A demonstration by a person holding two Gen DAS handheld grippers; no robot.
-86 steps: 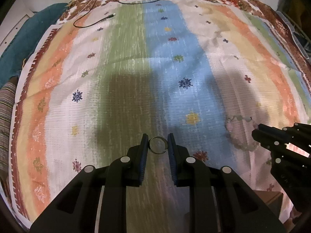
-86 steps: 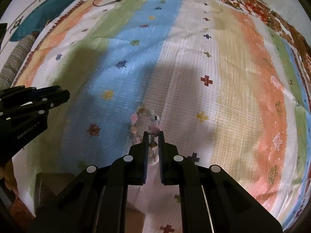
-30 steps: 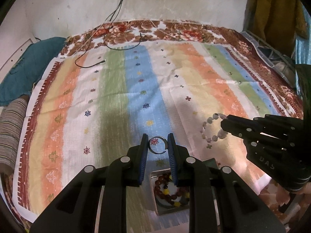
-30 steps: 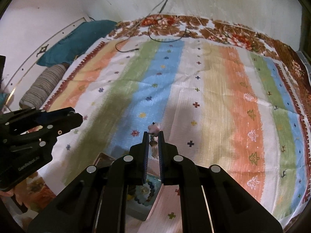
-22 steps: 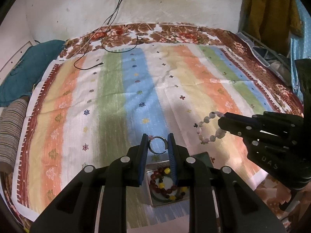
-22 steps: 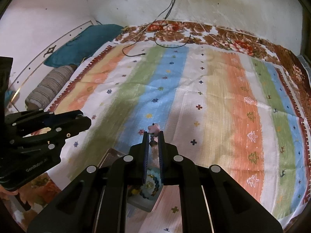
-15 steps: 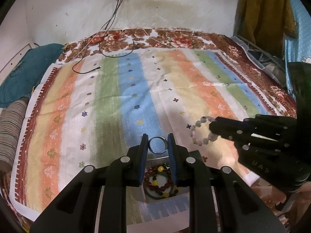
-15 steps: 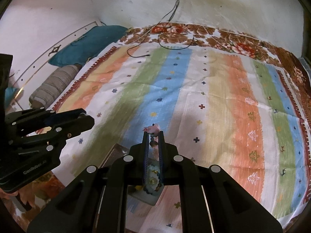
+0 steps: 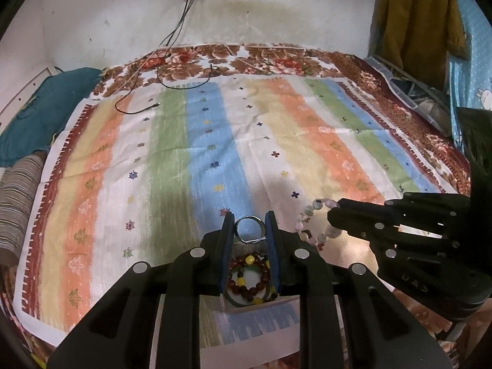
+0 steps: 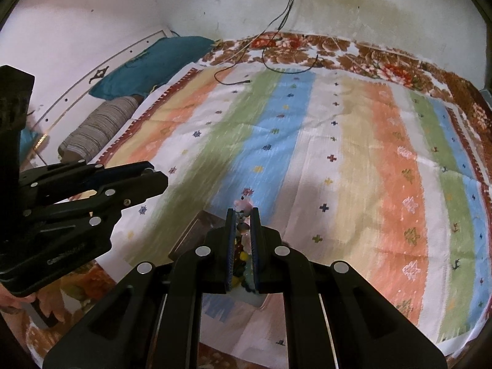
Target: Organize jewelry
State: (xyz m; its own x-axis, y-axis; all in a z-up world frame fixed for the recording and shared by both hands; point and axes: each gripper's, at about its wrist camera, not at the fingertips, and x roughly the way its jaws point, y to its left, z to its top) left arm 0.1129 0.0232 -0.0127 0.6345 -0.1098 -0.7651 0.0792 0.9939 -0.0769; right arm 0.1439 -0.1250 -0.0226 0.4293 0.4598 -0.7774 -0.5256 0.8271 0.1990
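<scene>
Metal ring [image 9: 249, 229] sitting between opening left hand-held gripper [image 9: 249, 230], low centre, above jewelry box [image 9: 258, 303] for dropping; right hand-held gripper [image 10: 243, 224] pinching bead bracelet [image 9: 313, 224].

We note the box [image 9: 261, 303] largely masked by the left gripper [image 9: 249, 226], so its shape and contents stay uncertain. The pale bead bracelet [image 9: 310, 224] passes behind the right gripper [image 10: 243, 220]. Whether the ring [image 9: 249, 229] touches both pads we cannot determine.

Left gripper [image 9: 249, 230] opening (tilted down), right gripper [image 10: 243, 220] clamped tight.
</scene>
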